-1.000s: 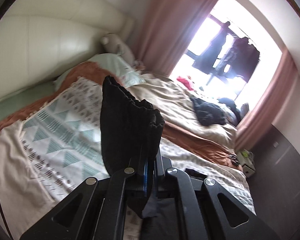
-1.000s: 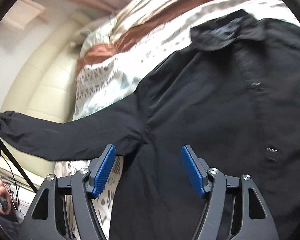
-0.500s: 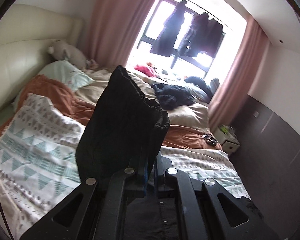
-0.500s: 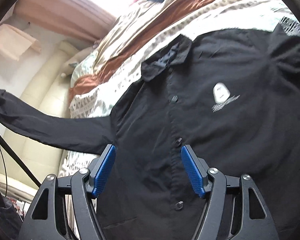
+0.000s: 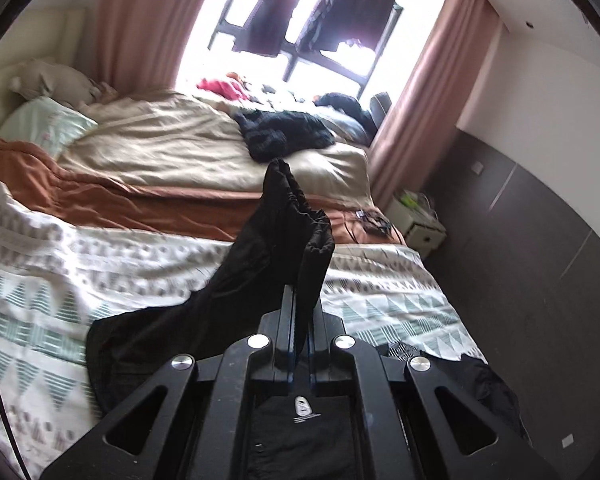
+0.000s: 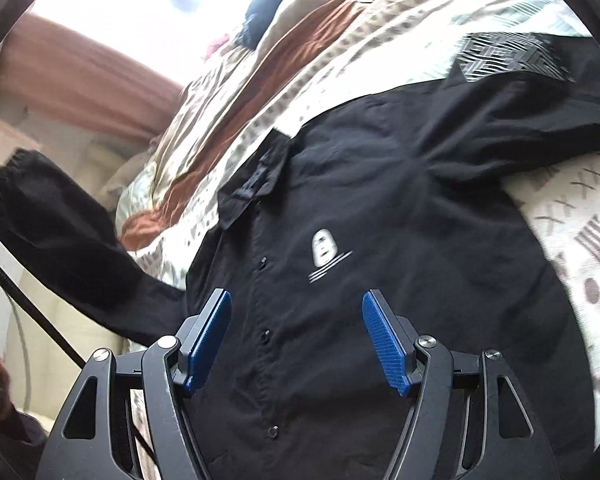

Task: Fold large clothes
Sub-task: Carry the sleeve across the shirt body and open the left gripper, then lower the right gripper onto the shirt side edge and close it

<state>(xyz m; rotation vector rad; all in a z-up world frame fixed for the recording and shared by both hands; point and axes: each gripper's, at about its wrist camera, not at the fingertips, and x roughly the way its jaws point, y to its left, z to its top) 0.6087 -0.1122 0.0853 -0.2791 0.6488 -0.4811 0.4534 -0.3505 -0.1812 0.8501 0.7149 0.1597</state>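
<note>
On the patterned bedspread [image 5: 100,264], near the foot-side edge of the bed, one black button-up shirt [image 6: 380,208] lies face up with its collar toward the far bedding. The left gripper [image 5: 298,304] has its two fingers pressed together on the gathered cuff [image 5: 300,216] of one sleeve, holding it lifted off the bed. The right gripper [image 6: 296,336] hovers over the shirt's front placket, its two blue pads [image 6: 210,336] spread apart and gripping nothing.

The main risk, as I judge it, is the raised sleeve dragging the shoulder and rumpling the flat body if it is carried across too fast, since nothing pins the chest. The cuff could also slip from the pinch, as only bunched fabric is held. The second sleeve [image 6: 540,120] lies out toward the bed's edge and could slide off.

Counted: one shirt, two sleeves, one white chest logo [image 6: 325,249], two grippers; a separate dark garment [image 5: 284,136] lies heaped on the beige duvet [image 5: 160,144].
</note>
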